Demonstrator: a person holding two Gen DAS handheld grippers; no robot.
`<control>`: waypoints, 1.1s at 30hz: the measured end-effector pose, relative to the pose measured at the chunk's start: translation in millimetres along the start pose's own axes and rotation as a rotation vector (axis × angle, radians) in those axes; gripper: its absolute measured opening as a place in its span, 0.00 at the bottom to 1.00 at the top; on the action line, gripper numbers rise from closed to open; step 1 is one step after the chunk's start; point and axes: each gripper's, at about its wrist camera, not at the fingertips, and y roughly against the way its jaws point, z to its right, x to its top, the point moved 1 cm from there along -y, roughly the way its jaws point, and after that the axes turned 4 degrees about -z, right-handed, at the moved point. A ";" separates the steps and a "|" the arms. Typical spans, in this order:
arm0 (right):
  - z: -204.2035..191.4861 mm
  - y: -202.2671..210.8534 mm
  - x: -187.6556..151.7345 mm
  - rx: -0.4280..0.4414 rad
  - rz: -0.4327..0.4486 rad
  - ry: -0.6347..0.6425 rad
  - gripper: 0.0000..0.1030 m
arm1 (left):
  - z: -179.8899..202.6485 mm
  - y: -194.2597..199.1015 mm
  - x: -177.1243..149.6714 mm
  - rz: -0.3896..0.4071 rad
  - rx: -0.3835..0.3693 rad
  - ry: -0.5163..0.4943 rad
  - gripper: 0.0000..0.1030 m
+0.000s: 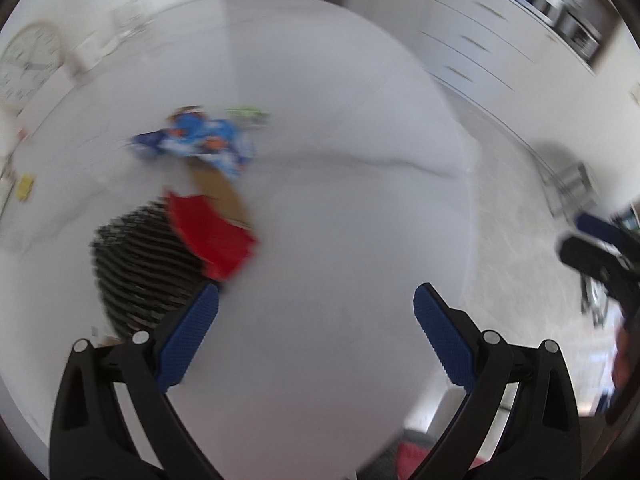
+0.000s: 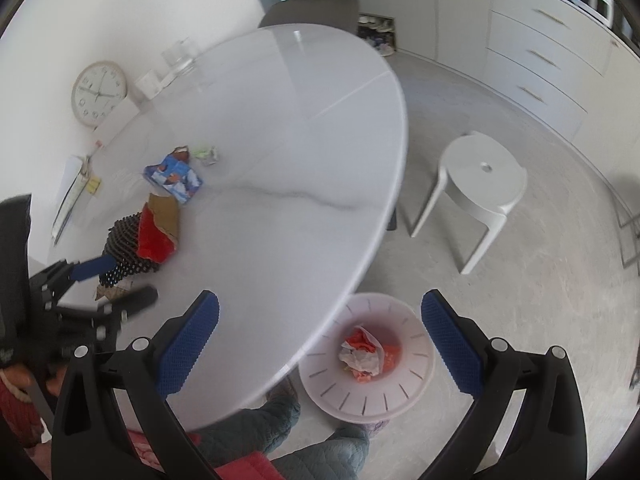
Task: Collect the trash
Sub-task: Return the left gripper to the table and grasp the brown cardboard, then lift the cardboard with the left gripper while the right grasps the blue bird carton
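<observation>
On the white oval table point(image 2: 280, 128) lie scattered wrappers point(image 2: 174, 174), both hand-held grippers gaping wide, bin point(image 2: 416, 384) on the floor

Bright, even daylight in both views, with no hard shadows. Strong motion blur across the left wrist view: blue wrapper point(image 1: 196, 142) and wall clock point(image 1: 28, 62) smeared, only the near left gripper point(image 1: 316, 312) sharp. Much crisper from the right wrist, with pale glare on the far table point(image 2: 296, 40). Heavy fisheye bending toward dark corners; drawers point(image 2: 548, 64) curved.
</observation>
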 end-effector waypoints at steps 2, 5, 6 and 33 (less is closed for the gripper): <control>-12.3 -9.0 14.2 0.011 -0.001 0.020 0.98 | -17.3 -7.5 10.9 -0.004 0.028 0.049 0.91; -26.4 -21.1 33.4 0.028 -0.006 0.043 0.98 | -39.5 -21.7 27.6 -0.022 0.041 0.118 0.91; -29.8 -24.1 37.9 0.032 -0.007 0.052 0.98 | -44.6 -27.4 32.2 -0.034 0.042 0.138 0.91; -85.8 -84.8 108.4 0.085 -0.055 0.229 0.98 | -86.5 -71.1 60.2 -0.122 -0.035 0.163 0.32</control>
